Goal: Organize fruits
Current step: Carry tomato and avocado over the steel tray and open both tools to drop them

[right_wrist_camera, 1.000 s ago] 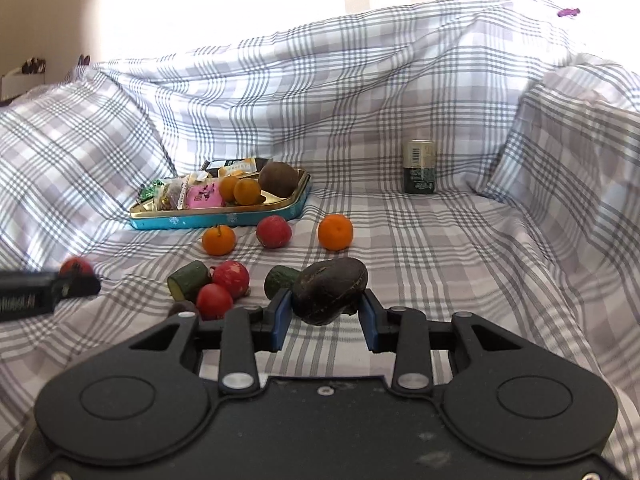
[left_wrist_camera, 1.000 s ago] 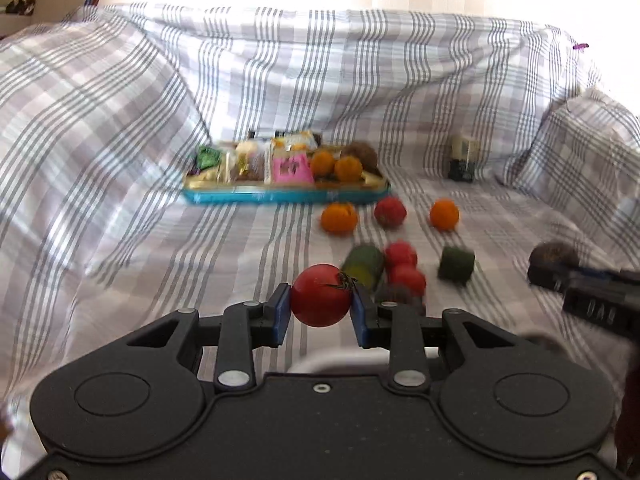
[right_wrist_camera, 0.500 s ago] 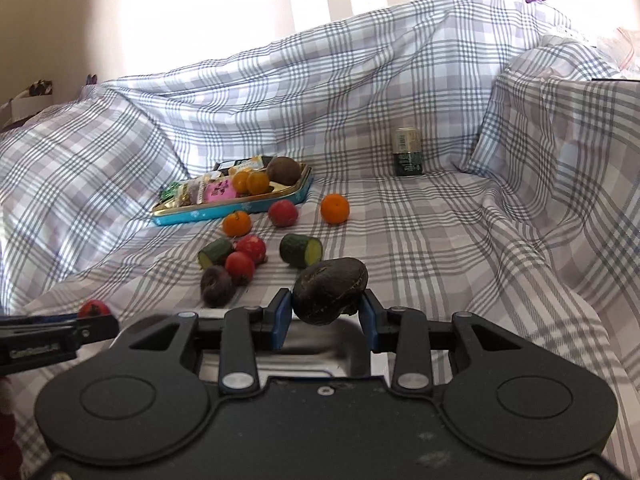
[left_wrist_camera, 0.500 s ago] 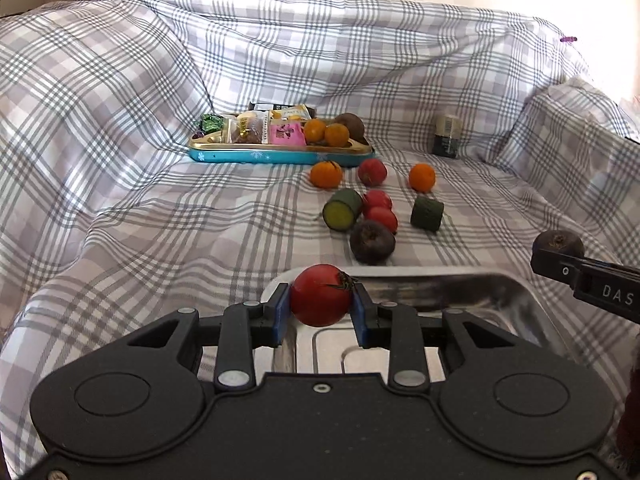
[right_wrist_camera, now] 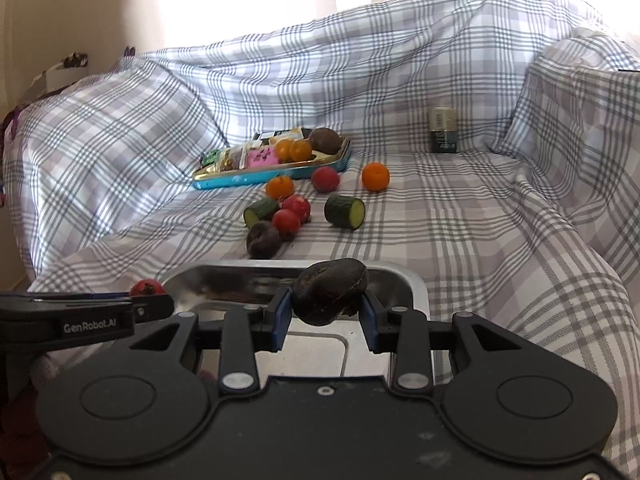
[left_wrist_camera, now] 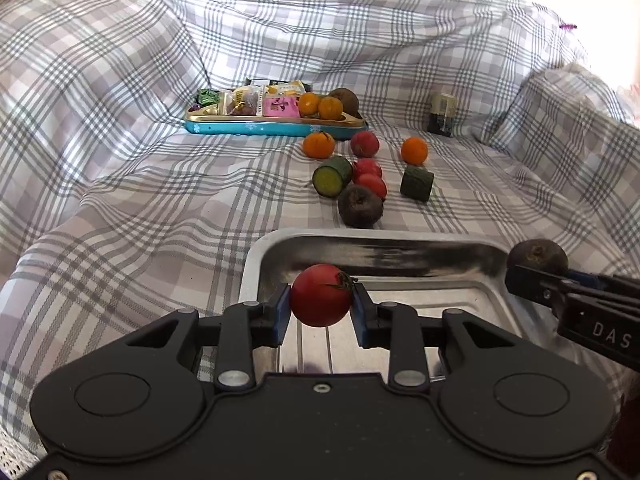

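Left tongs (left_wrist_camera: 321,312) grip a tomato (left_wrist_camera: 321,295); right tongs (right_wrist_camera: 325,316) grip a dark beet (right_wrist_camera: 330,291). Both hang over the metal tray (left_wrist_camera: 256,264). Step: depositing. Next, lower and release. Loose fruit (left_wrist_camera: 319,145) lies at 12 o'clock.

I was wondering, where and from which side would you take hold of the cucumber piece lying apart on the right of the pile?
Probably across the dark green skin of the cucumber piece, at mid-length, coming from above. It lies on its side with one cut face toward the right wrist camera, so the curved flanks are exposed, and it sits apart from the red fruit on the checked cloth.
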